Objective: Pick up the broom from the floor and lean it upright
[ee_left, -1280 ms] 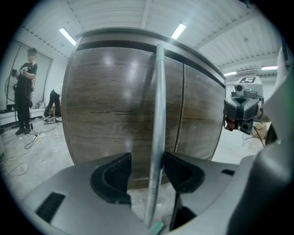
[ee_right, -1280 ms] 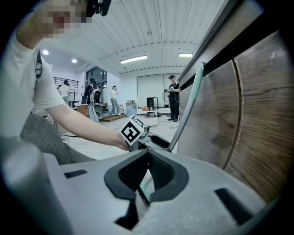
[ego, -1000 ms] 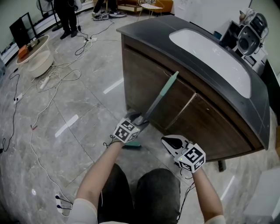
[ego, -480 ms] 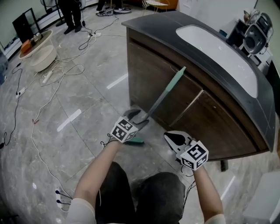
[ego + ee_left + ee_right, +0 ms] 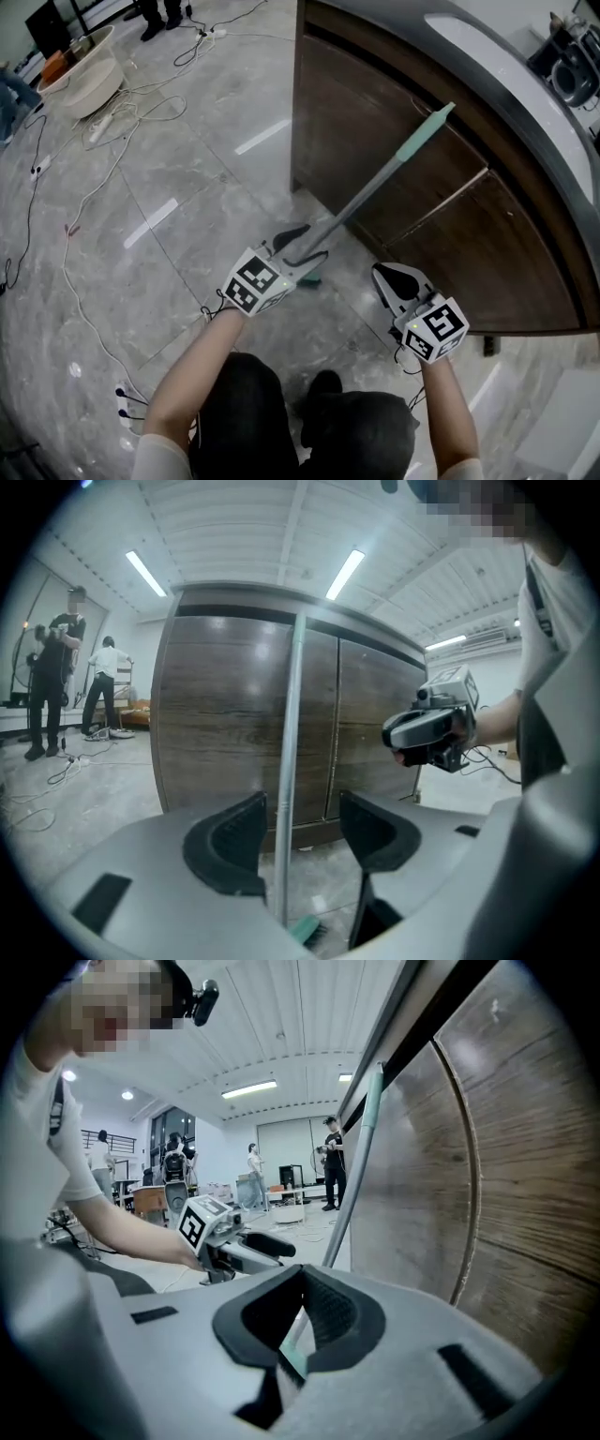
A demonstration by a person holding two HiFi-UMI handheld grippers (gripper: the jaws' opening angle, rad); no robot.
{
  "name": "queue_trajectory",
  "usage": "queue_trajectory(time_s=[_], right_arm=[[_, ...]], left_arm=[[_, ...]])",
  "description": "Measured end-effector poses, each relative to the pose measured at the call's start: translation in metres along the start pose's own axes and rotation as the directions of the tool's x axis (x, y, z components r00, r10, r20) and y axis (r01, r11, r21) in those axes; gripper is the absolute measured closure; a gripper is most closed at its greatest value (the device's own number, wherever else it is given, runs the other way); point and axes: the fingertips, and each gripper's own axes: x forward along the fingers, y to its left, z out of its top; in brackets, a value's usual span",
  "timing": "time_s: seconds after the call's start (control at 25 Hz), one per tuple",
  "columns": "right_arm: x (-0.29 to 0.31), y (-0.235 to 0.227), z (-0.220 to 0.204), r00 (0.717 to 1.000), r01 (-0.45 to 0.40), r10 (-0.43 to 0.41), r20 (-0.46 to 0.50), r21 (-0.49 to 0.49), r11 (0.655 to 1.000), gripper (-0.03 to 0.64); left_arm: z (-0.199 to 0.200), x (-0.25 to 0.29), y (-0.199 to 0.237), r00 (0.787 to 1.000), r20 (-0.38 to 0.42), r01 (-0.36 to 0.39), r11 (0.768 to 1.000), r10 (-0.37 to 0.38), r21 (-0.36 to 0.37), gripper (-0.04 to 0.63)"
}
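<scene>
Grey pole of the broom [image 5: 375,187] stands between the left gripper's [image 5: 298,246] jaws, which have just been opening and now sit wide, not clamping it; its green grip leans on the wooden cabinet [image 5: 347,103], green head down on the marble floor [image 5: 187,178]. Right gripper [image 5: 386,273] hangs alongside, jaws together, empty. Cables [image 5: 66,272] trail across the floor

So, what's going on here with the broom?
A person holds a gripper in each hand. The broom stands tilted, its top leaning against the wooden cabinet and its head on the floor. The left gripper has just been opening its jaws; they stand apart around the handle without pressing it. The right gripper hangs beside it, jaws together and empty.
</scene>
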Motion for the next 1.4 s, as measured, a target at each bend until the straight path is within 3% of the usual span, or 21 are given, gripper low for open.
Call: queue_trajectory(time_s=[0.2,0.52,0.76,0.96,1.12,1.4], right_arm=[[0.011,0.007,-0.004,0.999,0.033,-0.034,0.021,0.027,0.999,0.615],[0.038,0.030,-0.049,1.000,-0.021,0.021,-0.017,0.021,1.000,0.615],[0.053,0.032,-0.056,0.994,-0.090,0.091,-0.052,0.035,0.995,0.617],[0.038,0.037,-0.011,0.990,-0.092,0.099,-0.096,0.067,0.993,0.617],[0.009,0.042,0.035,0.985,-0.060,0.071,-0.154,0.074,0.995,0.617],[-0.055,0.070,0.143,0.979,0.008,0.012,-0.203,0.101,0.995,0.617]], left_arm=[[-0.007,-0.021,-0.012,0.999,0.050,0.014,1.000,-0.014,0.007,0.396],[-0.048,-0.038,-0.019,0.997,0.079,-0.001,1.000,0.000,0.018,0.471],[-0.059,-0.033,-0.015,0.998,0.061,-0.032,0.999,0.034,-0.040,0.556],[-0.012,-0.056,-0.026,0.997,0.051,-0.047,0.991,0.054,-0.128,0.581],[0.042,-0.087,-0.048,0.998,0.007,-0.062,0.987,0.063,-0.149,0.586],[0.146,-0.158,-0.094,0.996,-0.073,-0.058,0.993,0.051,-0.100,0.586]])
